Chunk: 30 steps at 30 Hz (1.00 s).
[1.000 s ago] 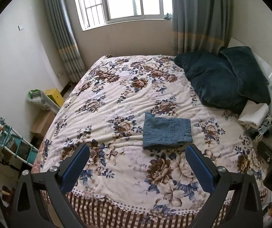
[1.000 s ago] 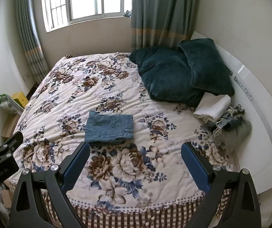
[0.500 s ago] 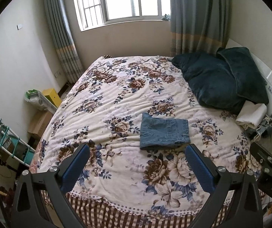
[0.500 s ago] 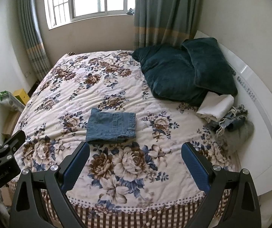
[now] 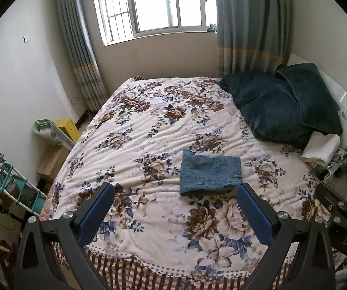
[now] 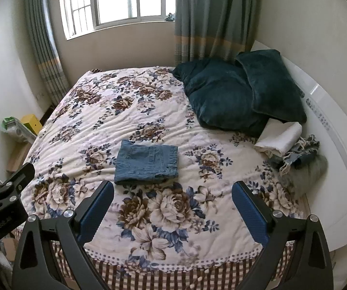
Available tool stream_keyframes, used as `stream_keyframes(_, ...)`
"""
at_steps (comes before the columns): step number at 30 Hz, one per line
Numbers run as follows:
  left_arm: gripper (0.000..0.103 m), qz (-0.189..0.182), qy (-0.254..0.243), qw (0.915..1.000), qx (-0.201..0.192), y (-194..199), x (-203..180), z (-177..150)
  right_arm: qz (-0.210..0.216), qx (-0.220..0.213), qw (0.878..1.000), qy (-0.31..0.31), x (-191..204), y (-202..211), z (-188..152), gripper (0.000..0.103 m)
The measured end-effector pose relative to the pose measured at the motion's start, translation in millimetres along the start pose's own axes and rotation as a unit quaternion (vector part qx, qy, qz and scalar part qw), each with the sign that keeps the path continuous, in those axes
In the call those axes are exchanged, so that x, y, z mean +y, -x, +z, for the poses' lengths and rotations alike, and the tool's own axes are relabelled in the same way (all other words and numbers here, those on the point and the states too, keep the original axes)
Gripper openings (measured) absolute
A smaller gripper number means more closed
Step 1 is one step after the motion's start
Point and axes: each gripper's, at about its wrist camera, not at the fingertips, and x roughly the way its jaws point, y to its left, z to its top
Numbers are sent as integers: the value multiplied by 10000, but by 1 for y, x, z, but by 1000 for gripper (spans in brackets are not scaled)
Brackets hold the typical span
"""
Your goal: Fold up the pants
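The left tool (image 5: 174,205) is spread wide with nothing between its blue pads, held in the air above the near edge of the bed (image 5: 149,130). The right tool (image 6: 172,204) is likewise wide apart and empty, beside it; each tool's body shows at the margin of the other's view. Neither touches the cloth.

The pants (image 5: 211,175) (image 6: 146,164) lie folded into a compact denim rectangle on the floral bedspread (image 6: 130,111), in the near half of the bed, roughly at its middle across. The long axis runs left to right, parallel to the near edge; the thick folded edge faces the tools, and the waistband end with its seams points right, toward the headboard (image 6: 330,130).

Bare bedspread surrounds the pants on all sides, widest toward the window (image 5: 156,4). To the right, two dark teal pillows (image 6: 234,91) and a small heap of white and grey cloth (image 6: 289,145) lie well apart from the pants.
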Motion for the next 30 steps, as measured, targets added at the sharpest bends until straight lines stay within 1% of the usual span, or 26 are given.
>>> stream_keyframes(12,103,27,1,10000,-28,2,0,-2,6,-42,10000,3,-1,1,1,100)
stream_keyframes(21,103,20,5,10000,-37,2,-1,-3,-1,-90,10000,-7,-5,6,10,100)
stream_keyframes(30,103,31,0,10000,-63,4,2,5,-4,-80,10000,-10,-6,7,8,100)
